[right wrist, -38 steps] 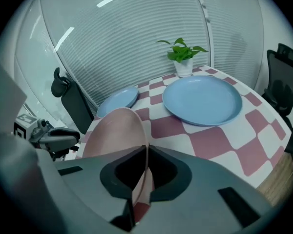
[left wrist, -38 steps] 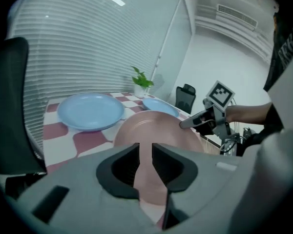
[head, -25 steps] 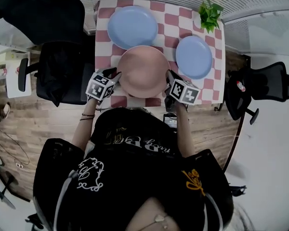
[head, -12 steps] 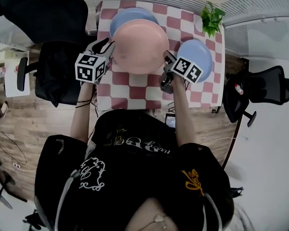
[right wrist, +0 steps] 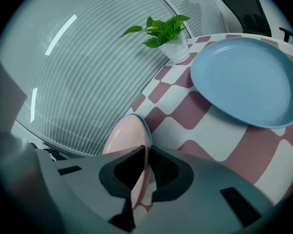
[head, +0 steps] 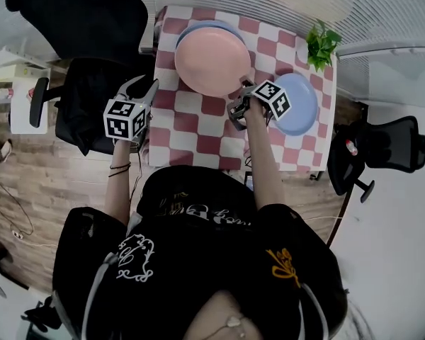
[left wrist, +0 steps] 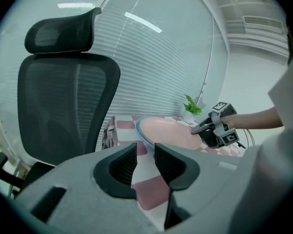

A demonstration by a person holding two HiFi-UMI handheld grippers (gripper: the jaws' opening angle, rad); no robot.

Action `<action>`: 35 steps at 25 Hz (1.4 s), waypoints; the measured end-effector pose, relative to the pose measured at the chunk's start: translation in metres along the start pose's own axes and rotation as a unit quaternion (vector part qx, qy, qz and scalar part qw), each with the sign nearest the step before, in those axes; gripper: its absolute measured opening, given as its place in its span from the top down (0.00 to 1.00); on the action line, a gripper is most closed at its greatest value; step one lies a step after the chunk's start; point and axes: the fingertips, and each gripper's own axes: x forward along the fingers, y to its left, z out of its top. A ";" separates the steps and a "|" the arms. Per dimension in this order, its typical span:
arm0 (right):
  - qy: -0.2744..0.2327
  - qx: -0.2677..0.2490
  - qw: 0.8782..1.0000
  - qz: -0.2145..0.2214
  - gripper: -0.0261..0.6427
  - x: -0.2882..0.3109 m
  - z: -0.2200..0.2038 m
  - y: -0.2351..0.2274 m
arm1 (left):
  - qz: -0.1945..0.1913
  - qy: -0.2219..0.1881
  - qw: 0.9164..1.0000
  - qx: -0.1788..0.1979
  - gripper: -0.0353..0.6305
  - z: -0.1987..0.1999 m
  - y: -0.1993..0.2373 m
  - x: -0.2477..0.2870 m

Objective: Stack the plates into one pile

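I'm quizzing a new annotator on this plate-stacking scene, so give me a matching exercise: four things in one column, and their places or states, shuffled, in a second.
Things
1. pink plate
2. smaller blue plate
3. left gripper
4. potted plant

Places or states
A. at the table's far right corner
B. open and empty, beside the table's left edge
C. rim clamped by the right gripper, over the larger blue plate
D. lying alone on the table's right side

Pairs: 1-C, 2-D, 3-B, 4-A

Note: the left gripper's jaws have just been closing somewhat, with nothing between them.
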 end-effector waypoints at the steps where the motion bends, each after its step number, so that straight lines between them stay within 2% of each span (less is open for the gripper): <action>1: -0.003 0.002 1.000 -0.003 0.92 0.003 0.001 0.002 | 0.001 0.004 1.000 -0.007 0.78 -0.007 0.000 -0.002; 5: -0.021 0.006 1.000 -0.009 0.92 0.012 0.003 0.006 | -0.006 0.012 1.000 -0.025 0.78 -0.024 -0.009 -0.004; 9: -0.033 -0.034 0.999 0.005 0.90 0.011 0.002 0.010 | -0.035 0.017 0.999 -0.016 0.78 -0.028 -0.030 0.001; 11: -0.030 -0.041 0.998 0.025 0.74 0.008 0.000 0.016 | -0.047 0.022 0.999 -0.001 0.78 -0.028 -0.037 0.004; 14: -0.031 -0.055 0.996 0.061 0.73 -0.007 -0.002 0.025 | -0.056 0.029 0.998 0.020 0.78 -0.025 -0.046 0.009; 17: -0.046 -0.094 0.990 0.094 0.73 -0.032 -0.003 0.032 | -0.069 0.024 0.997 0.035 0.78 -0.017 -0.061 0.014; 20: -0.052 -0.148 0.980 0.119 0.73 -0.057 -0.009 0.031 | -0.087 0.016 0.995 0.049 0.78 -0.007 -0.081 0.017; 24: -0.059 -0.226 0.965 0.121 0.73 -0.088 -0.012 0.020 | -0.113 0.013 0.991 0.066 0.78 -0.001 -0.114 0.020; 30: -0.055 -0.300 0.940 0.155 0.73 -0.124 -0.005 0.008 | -0.134 0.018 0.987 0.086 0.78 0.000 -0.172 0.026; 32: -0.043 -0.328 0.929 0.168 0.73 -0.132 -0.004 0.003 | -0.129 0.017 0.988 0.087 0.78 0.000 -0.186 0.028; 35: -0.030 -0.355 0.916 0.183 0.75 -0.143 0.003 -0.010 | -0.100 0.016 0.991 0.082 0.78 0.001 -0.200 0.035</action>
